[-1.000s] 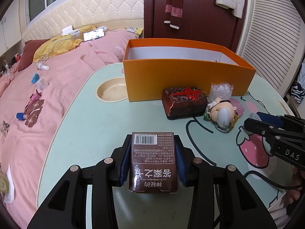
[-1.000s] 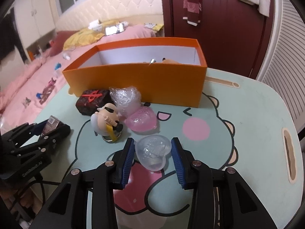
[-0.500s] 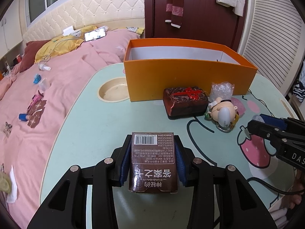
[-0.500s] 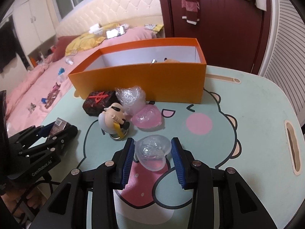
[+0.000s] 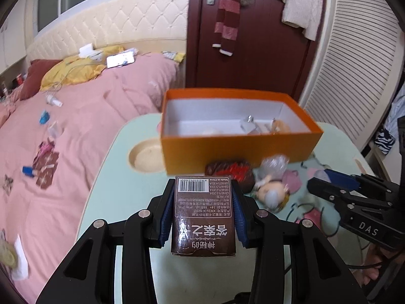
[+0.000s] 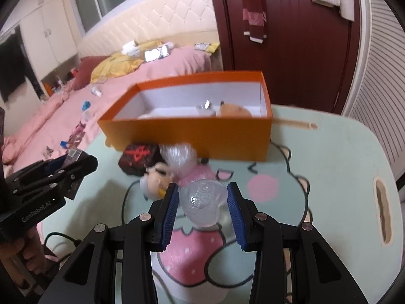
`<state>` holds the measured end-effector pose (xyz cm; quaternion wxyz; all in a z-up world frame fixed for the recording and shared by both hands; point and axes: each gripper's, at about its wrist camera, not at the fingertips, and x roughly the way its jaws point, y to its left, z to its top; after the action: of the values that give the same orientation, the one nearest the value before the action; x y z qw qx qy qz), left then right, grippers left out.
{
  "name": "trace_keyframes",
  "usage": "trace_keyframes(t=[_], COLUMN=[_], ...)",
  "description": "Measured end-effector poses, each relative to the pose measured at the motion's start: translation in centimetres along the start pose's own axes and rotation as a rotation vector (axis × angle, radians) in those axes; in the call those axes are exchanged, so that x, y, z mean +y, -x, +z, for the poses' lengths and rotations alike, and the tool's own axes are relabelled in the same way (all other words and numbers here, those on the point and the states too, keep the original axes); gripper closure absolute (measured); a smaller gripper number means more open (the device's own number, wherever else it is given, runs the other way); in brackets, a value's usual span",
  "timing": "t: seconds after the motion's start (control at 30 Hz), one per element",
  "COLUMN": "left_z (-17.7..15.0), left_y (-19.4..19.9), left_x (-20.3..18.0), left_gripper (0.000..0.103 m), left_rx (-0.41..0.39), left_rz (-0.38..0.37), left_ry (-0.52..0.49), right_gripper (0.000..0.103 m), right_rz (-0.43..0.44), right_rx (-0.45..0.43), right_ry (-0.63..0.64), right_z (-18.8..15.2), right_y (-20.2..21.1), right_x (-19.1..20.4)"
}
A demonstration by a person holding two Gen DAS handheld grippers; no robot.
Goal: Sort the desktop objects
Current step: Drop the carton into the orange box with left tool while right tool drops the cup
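While I hold both tools above the desk (image 6: 329, 157), I note the left gripper (image 5: 203, 210) has its jaws clamped on a brown carton (image 5: 203, 217), barcode end pointing away from me. The right gripper (image 6: 202, 202) has its jaws closed on a clear heart-shaped piece (image 6: 202, 202) (blue pads pressing both sides). On the far side of the desk stands the orange box (image 5: 238, 149), open-topped, with a few small items blurred inside. Just in front of it lie a dark red-marked block (image 6: 138, 158), a crinkled plastic wrap (image 6: 178, 157), a small figurine (image 5: 272, 195) and a pink heart (image 6: 200, 173), close together.
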<state>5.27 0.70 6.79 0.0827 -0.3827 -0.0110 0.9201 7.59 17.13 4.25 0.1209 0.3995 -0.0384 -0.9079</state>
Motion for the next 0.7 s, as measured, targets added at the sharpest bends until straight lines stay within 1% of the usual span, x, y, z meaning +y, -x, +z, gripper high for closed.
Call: trace_keyframes(t=[0.07, 0.13, 0.17, 0.2, 0.27, 0.37, 0.4, 0.5, 0.57, 0.63, 0.7], left_z=[1.0, 2.0, 2.6, 3.0, 4.1, 5.7, 6.2, 7.7, 8.4, 9.2, 9.8], left_y=[0.3, 0.4, 0.3, 0.3, 0.5, 0.3, 0.2, -0.1, -0.9, -2.1, -2.9], left_x=[-0.2, -0.4, -0.5, -0.5, -0.6, -0.8, -0.9, -1.1, -1.2, -1.2, -1.2], left_gripper=[0.061, 0.061, 0.061, 0.061, 0.061, 0.061, 0.061, 0.061, 0.061, 0.061, 0.061], left_rx=[-0.031, -0.043, -0.040, -0.039, -0.065, -0.087, -0.091, -0.105, -0.111, -0.088, -0.082], left_rz=[-0.010, -0.010, -0.022, -0.029, -0.048, -0.056, -0.057, -0.067, -0.066, -0.068, -0.072], left_ry=[-0.009, -0.012, -0.010, -0.006, 0.001, -0.005, -0.007, -0.009, -0.006, 0.013, 0.023], right_gripper=[0.065, 0.065, 0.065, 0.065, 0.065, 0.065, 0.065, 0.065, 0.065, 0.065, 0.065], right_rz=[0.014, 0.013, 0.012, 0.022, 0.050, 0.046, 0.038, 0.059, 0.038, 0.030, 0.028], right_rx=[-0.017, -0.045, -0.053, -0.061, -0.076, -0.117, -0.120, -0.126, -0.141, -0.131, -0.120], right_ry=[0.004, 0.023, 0.026, 0.020, -0.002, 0.016, 0.014, -0.013, 0.008, 0.007, -0.003], right_z=[0.8, 1.6, 2.1, 2.6, 3.7, 5.0, 5.5, 6.6, 7.1, 7.7, 8.2], right_y=[0.3, 0.6, 0.7, 0.8, 1.0, 1.2, 1.0, 0.6, 0.1, -0.7, -1.5], right_x=[0.2, 0.5, 0.6, 0.6, 0.6, 0.9, 0.9, 0.7, 1.0, 1.1, 1.0])
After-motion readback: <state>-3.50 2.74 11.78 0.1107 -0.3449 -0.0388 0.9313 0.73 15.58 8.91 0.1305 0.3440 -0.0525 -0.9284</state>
